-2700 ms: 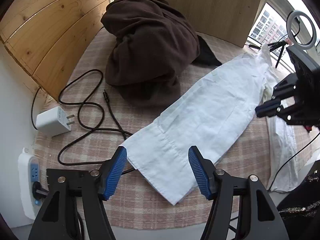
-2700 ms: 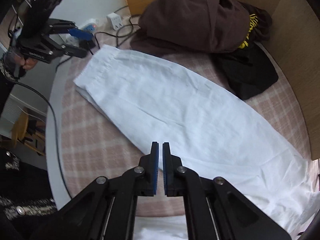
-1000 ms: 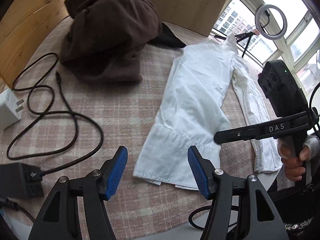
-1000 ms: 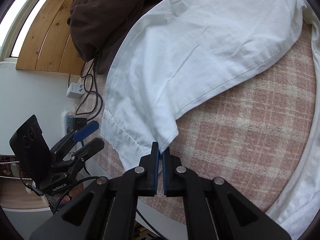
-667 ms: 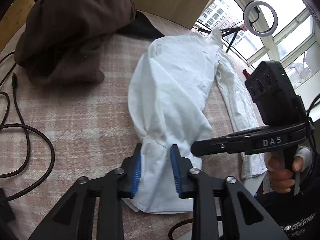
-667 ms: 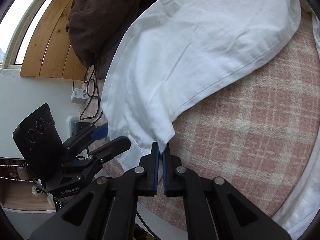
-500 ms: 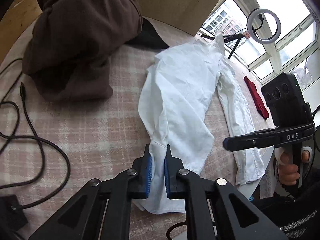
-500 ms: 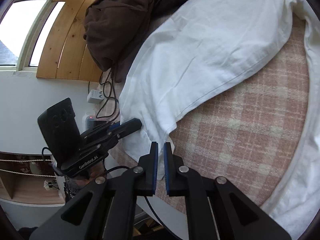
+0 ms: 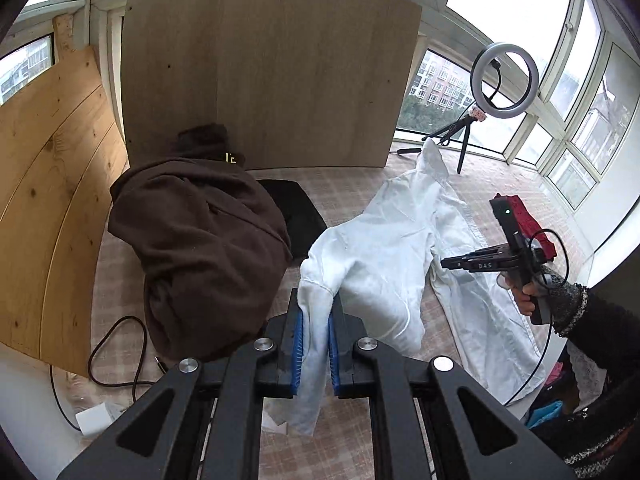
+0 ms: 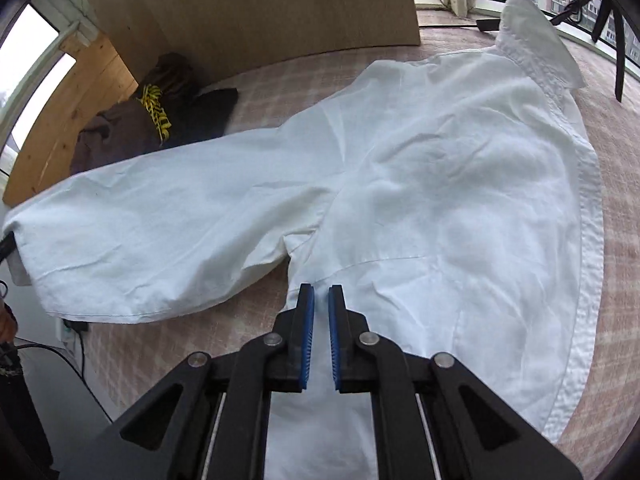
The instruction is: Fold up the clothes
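Observation:
A white shirt lies spread on the plaid table cover, collar toward the windows. My left gripper is shut on the cuff end of one sleeve and holds it lifted above the table, the cuff hanging below the pads. In the right wrist view that sleeve stretches off to the left from the shirt. My right gripper hovers shut over the shirt's side seam just below the armpit. I cannot tell whether it pinches cloth. The left wrist view shows the right gripper held by a hand at the shirt's right side.
A heap of brown clothing and a black garment lie at the back left against wooden boards. A black cable and white charger sit near the left edge. A ring light and red cloth are at the right.
My left gripper closed on the sleeve cuff and lifted it. My right gripper let go of the sleeve edge and moved across to the shirt's body near the armpit.

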`<state>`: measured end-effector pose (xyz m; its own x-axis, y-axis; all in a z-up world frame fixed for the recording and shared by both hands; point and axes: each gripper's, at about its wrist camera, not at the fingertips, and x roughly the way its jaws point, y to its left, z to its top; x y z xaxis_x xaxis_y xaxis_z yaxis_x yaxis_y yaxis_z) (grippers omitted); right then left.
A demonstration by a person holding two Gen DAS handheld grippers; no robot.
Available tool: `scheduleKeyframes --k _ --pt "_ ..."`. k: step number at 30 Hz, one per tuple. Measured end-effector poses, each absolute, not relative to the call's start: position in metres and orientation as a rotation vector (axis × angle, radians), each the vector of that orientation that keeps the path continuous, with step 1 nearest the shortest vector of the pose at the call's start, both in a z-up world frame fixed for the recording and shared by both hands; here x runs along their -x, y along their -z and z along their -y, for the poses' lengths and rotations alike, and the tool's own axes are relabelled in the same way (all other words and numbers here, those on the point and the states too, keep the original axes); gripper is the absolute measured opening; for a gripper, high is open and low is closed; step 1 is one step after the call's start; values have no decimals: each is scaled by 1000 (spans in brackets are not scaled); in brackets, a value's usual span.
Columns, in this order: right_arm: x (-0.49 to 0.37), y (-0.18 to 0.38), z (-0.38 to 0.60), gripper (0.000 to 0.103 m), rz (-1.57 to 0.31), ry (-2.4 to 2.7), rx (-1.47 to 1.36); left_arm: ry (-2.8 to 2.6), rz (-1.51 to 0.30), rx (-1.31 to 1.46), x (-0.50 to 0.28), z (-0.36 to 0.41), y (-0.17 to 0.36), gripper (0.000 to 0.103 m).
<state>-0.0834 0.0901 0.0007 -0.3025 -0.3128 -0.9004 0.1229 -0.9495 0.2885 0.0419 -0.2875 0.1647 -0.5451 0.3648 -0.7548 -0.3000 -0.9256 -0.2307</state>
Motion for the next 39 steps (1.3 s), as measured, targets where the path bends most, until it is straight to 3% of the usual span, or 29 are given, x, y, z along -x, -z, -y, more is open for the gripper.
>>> scheduleKeyframes --k 3,8,15,18,22,25,30,35,39 --pt "84 -1 -77 6 116 2322 -1662 -2466 104 1221 -41 284 -169 9" --pt "54 -29 -89 6 191 2256 -1622 -2434 59 1162 -47 260 -185 9" --pt "41 6 -64 7 237 2083 -1715 -2398 -78 1105 -62 183 -209 9" --pt "17 -21 -90 7 417 1962 -1656 -2373 -158 1087 -73 135 -216 9" --pt "-15 -66 -158 15 427 2029 -1563 -2285 -278 1087 -90 47 -215 9" --pt "-15 -80 -217 23 444 2082 -1545 -2141 -345 1140 -110 -34 -195 9" --pt "25 -74 -290 23 460 2134 -1556 -1860 -512 1340 -157 -133 -108 9" --pt "82 -70 -281 23 345 2097 -1496 -1902 -482 1531 -170 -136 -64 10" --pt "119 -58 -242 25 224 2058 -1452 -1957 -405 1635 -170 -123 -64 26"
